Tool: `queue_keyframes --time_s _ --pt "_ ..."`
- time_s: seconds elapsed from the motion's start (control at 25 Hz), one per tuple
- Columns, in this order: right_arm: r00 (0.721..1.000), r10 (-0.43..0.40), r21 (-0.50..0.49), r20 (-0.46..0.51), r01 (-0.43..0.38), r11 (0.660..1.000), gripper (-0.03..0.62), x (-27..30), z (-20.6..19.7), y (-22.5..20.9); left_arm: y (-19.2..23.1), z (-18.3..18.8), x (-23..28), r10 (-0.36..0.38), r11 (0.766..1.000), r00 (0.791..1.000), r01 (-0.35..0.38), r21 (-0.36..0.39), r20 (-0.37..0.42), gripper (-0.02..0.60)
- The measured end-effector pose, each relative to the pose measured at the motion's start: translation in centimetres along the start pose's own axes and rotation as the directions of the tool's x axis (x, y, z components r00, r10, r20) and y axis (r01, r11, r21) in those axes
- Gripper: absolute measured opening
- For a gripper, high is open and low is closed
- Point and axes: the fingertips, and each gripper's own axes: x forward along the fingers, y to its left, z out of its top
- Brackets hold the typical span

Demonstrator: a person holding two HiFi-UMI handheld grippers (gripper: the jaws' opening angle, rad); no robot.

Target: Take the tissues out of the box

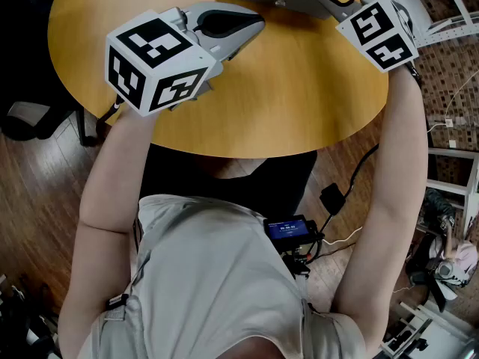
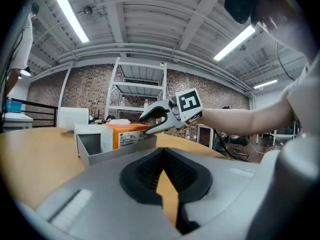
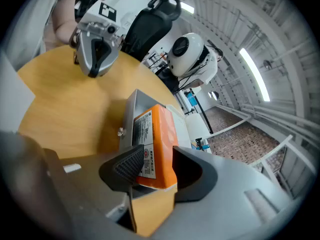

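Observation:
An orange tissue pack stands in an open grey box at the far edge of the round wooden table. My right gripper is open at its widest, one jaw on each side of the pack's near end; I see no squeeze on it. From the left gripper view, the right gripper reaches over the box onto the pack. My left gripper hovers over the table, apart from the box, its jaws shut on nothing. No loose tissue shows.
A white roll stands beyond the box. A black office chair and a white machine stand past the table. Metal shelving lines the brick wall. Cables lie on the wooden floor at my right.

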Motion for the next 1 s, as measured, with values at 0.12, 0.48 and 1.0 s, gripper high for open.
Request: queue_keyframes --time_s 0.12,0.48,1.0 --pt "0.998 -0.026 -0.046 -0.065 0.023 0.999 0.179 1.5 -0.8 -0.2 0.2 0.0 -0.1 0.009 1.000 1.000 -0.009 0.001 0.000 0.000" --pt "0.986 -0.145 -0.155 -0.078 0.132 0.979 0.087 1.1 -0.7 -0.3 -0.1 0.1 -0.1 0.010 1.000 1.000 -0.010 0.002 -0.001 0.000" --pt "0.967 -0.254 -0.092 0.020 0.255 0.963 0.086 -10.2 1.6 1.7 0.3 -0.2 -0.5 0.018 1.000 1.000 -0.018 0.000 0.003 0.000"
